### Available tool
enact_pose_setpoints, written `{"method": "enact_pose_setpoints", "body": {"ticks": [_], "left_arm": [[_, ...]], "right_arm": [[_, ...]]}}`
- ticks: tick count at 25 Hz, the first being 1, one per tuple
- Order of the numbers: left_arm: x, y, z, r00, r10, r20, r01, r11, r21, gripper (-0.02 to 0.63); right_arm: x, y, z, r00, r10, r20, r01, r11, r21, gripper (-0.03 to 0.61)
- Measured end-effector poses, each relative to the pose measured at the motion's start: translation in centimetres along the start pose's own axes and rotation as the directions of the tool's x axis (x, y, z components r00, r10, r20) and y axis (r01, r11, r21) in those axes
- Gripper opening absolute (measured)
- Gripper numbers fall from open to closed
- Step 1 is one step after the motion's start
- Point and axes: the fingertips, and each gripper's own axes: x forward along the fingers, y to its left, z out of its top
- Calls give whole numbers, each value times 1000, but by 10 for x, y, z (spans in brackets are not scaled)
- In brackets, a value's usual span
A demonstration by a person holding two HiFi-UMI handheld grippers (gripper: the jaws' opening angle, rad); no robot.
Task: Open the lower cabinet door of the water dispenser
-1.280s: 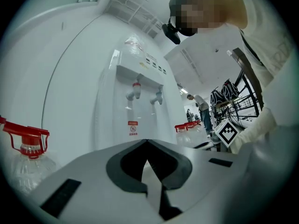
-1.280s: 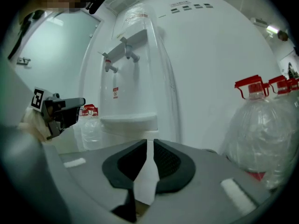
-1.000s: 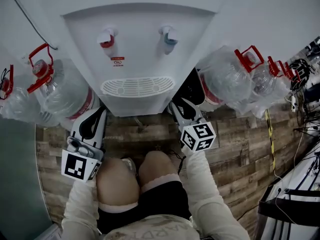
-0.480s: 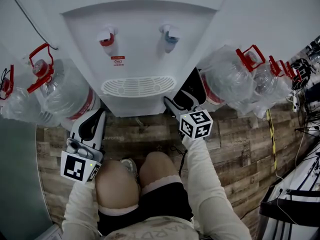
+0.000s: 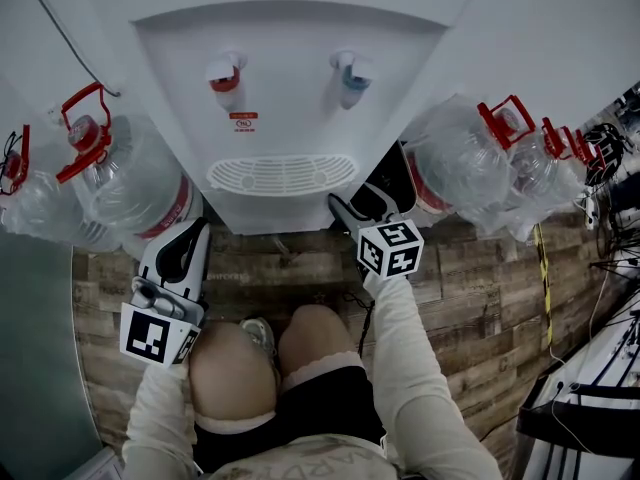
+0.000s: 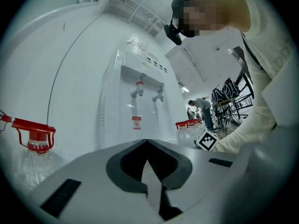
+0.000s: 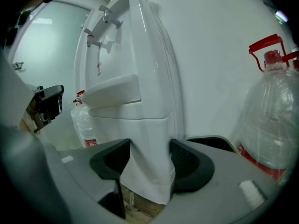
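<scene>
Right gripper view: right hand-held gripper (image 7: 148, 148), jaws just opened, straddles the lower cabinet door (image 7: 142, 132).

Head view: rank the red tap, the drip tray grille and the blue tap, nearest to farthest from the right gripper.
1. Drip tray grille, just left of the right gripper.
2. Blue tap, above it.
3. Red tap, upper left.

The water dispenser (image 5: 290, 68) was smooth, shiny white plastic. The big bottles (image 5: 450, 168) on both sides of it were clear, crinkly plastic with red plastic handles (image 5: 497, 118), and the floor (image 5: 480, 288) in front of it looked like rough, matt wood planks.
</scene>
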Motion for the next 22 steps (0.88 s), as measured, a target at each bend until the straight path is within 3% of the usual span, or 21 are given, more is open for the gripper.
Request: {"method": "enact_pose_setpoints", "body": {"ticks": [22], "left_arm": [[5,-8,6,1000,-13,19,12,1000,17,3]], "right_arm": [[-22,11,-9,998,-56,17,56,998,22,233]]}}
